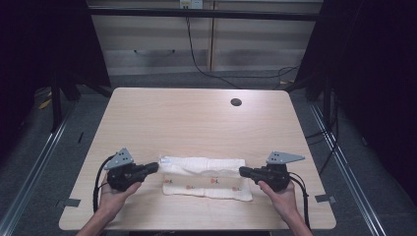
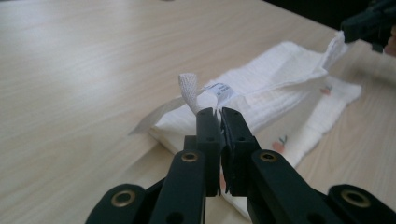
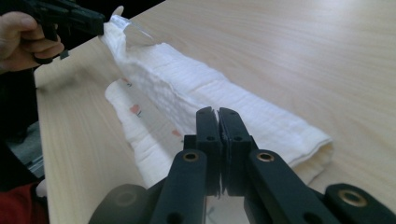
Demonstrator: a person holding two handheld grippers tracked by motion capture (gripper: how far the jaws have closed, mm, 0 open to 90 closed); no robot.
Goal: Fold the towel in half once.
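The left gripper (image 1: 156, 167) pinches the left end of the white towel (image 1: 206, 174), jaws clamped on the cloth beside its label (image 2: 222, 90) and woven loop (image 2: 188, 89). The towel (small orange prints on it) lies folded near the table's (image 1: 196, 118) front edge. The right gripper (image 1: 242, 170) clamps its right end.
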